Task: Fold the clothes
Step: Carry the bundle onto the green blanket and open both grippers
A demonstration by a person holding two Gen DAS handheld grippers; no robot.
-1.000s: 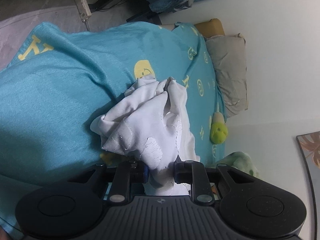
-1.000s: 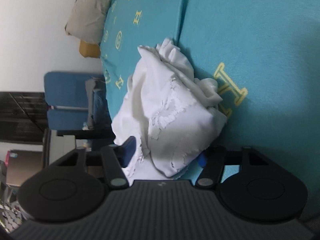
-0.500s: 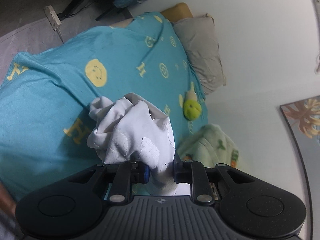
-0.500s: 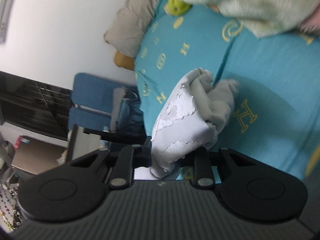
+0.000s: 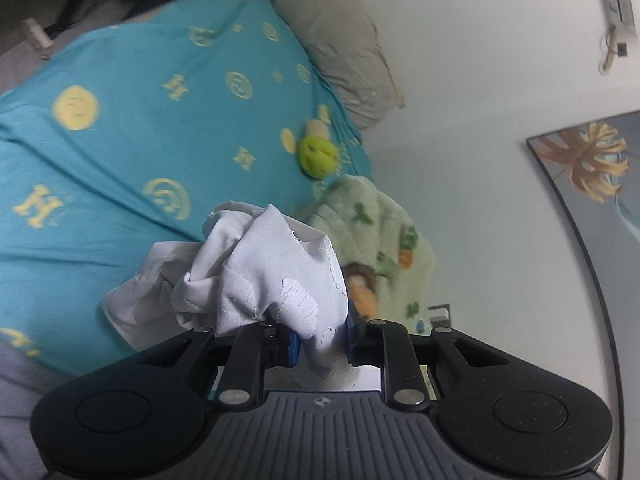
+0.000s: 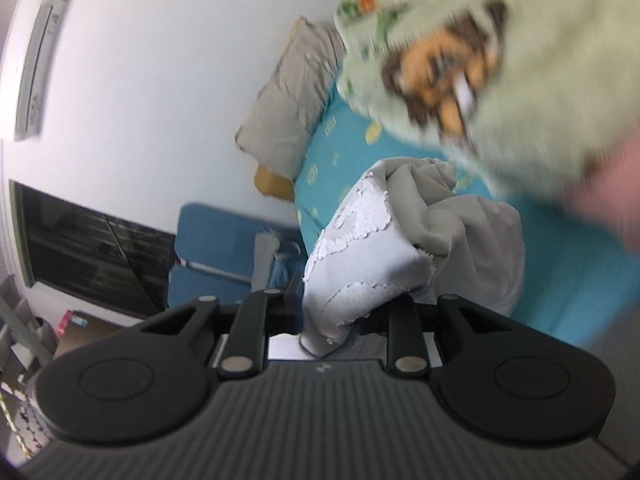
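Left wrist view: white garment pinched in left gripper and right gripper, bunched above bed toward twelve o'clock; lifting step; next, spreading it flat.

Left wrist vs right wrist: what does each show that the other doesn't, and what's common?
Left wrist only: green plush toy on the bedspread, framed palm-leaf picture, left gripper.

Right wrist only: blue chair, dark window, air conditioner, right gripper.

Both: white garment clamped between the fingers, teal bedspread, grey pillow, green fleece cartoon-print sleeve.
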